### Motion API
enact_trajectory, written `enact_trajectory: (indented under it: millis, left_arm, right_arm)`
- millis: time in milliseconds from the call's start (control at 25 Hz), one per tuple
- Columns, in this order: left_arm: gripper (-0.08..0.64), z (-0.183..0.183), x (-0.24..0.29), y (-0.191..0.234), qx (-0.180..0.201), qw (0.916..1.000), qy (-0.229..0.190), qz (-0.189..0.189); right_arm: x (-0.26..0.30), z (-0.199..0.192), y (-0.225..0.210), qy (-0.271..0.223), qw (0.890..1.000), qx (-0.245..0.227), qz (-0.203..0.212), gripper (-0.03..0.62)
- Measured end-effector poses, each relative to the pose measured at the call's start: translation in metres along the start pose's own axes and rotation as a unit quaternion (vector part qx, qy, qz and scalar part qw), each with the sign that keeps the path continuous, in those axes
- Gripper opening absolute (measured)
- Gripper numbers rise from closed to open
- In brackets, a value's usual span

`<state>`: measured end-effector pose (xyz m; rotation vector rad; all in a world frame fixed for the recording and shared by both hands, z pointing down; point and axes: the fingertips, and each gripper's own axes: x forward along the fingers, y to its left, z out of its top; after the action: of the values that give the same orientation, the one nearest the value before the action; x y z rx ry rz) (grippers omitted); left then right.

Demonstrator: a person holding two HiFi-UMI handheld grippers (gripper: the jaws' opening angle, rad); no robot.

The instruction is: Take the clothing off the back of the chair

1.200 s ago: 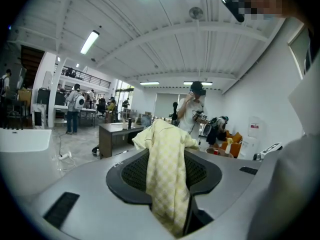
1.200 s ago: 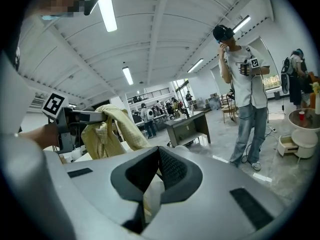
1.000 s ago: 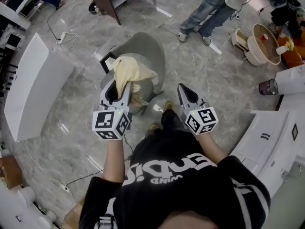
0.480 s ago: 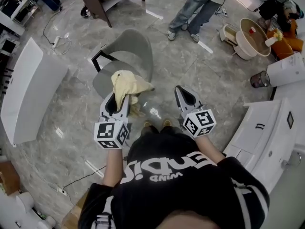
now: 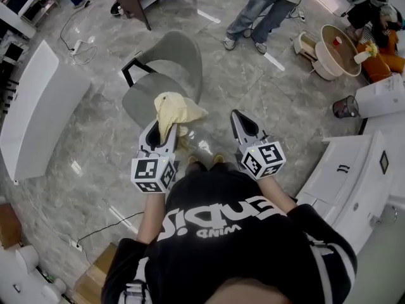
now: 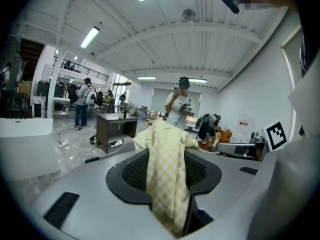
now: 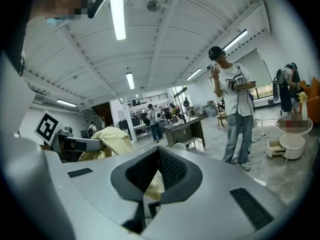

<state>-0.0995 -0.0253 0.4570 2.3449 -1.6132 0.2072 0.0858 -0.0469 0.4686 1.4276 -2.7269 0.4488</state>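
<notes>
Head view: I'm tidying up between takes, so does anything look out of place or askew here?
Only the pale yellow garment: it hangs in a crumpled bunch from the left gripper, whose jaws pinch it, and is off the grey chair's back. Nothing looks spilled, tipped over or broken.

Right gripper jaws together, empty

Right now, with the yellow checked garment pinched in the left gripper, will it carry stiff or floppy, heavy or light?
Probably floppy: the yellow checked garment hangs in folds from the left gripper, holding no shape. Likely light for its bulk: one narrow pinch carries the bundle. Loose ends droop, so it may swing or catch on the grey chair.
</notes>
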Motion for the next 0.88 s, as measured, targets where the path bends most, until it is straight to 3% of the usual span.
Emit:
enact_trajectory:
  millis: [880]
  left_arm:
    - [0.17,0.006,-0.009,0.024,-0.005,0.9993,-0.018,0.032]
  right_arm:
    - [0.001,-0.001,0.008,0.004,1.0,-0.015,0.001,0.014]
